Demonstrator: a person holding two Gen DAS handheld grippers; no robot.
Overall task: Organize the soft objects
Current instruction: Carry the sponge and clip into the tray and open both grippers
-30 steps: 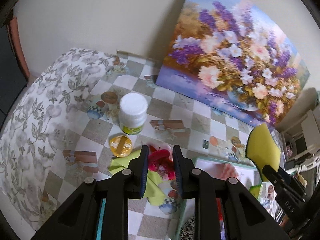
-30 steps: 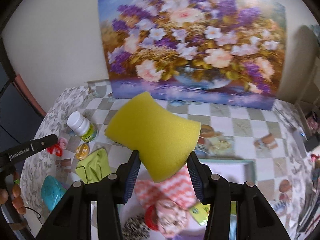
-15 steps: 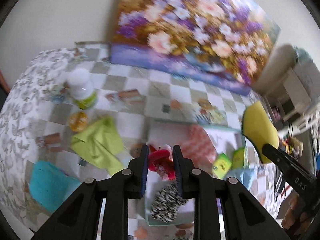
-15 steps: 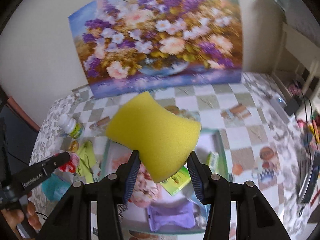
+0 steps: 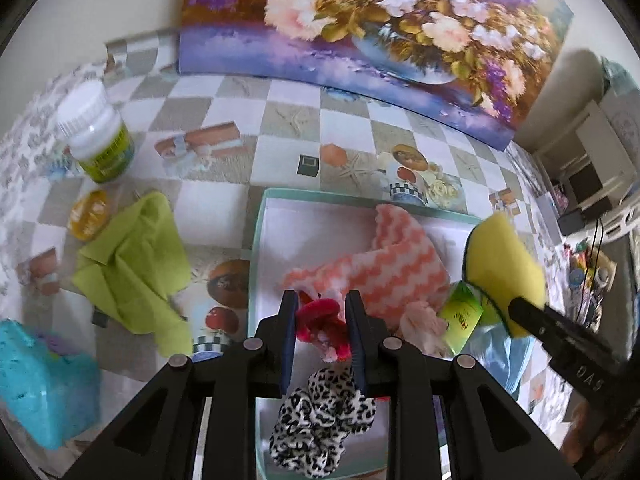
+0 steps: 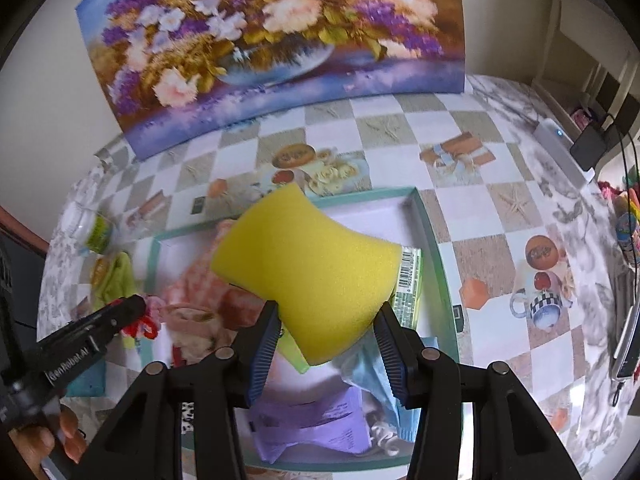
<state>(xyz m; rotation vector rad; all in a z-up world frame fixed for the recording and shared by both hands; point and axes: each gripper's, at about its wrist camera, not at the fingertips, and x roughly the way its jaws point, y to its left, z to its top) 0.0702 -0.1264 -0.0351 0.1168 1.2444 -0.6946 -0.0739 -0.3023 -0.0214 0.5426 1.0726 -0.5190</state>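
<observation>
My left gripper (image 5: 321, 330) is shut on a red and pink fluffy scrunchie (image 5: 320, 326) and holds it above the teal-rimmed white tray (image 5: 256, 240). My right gripper (image 6: 326, 346) is shut on a yellow sponge (image 6: 316, 276), held over the tray's right side (image 6: 426, 216); the sponge also shows in the left wrist view (image 5: 502, 264). In the tray lie a pink chevron cloth (image 5: 384, 264), a leopard scrunchie (image 5: 320, 420), a purple packet (image 6: 316, 420) and a green packet (image 5: 460, 314).
On the checkered tablecloth left of the tray lie a green cloth (image 5: 132, 268), a teal sponge (image 5: 44, 388), a yellow round tin (image 5: 88, 214) and a white bottle (image 5: 96, 136). A flower painting (image 5: 360, 20) leans on the wall behind.
Both grippers have moved to the right and down over the tray, each still holding its object. The view has come closer to the tray's contents.
</observation>
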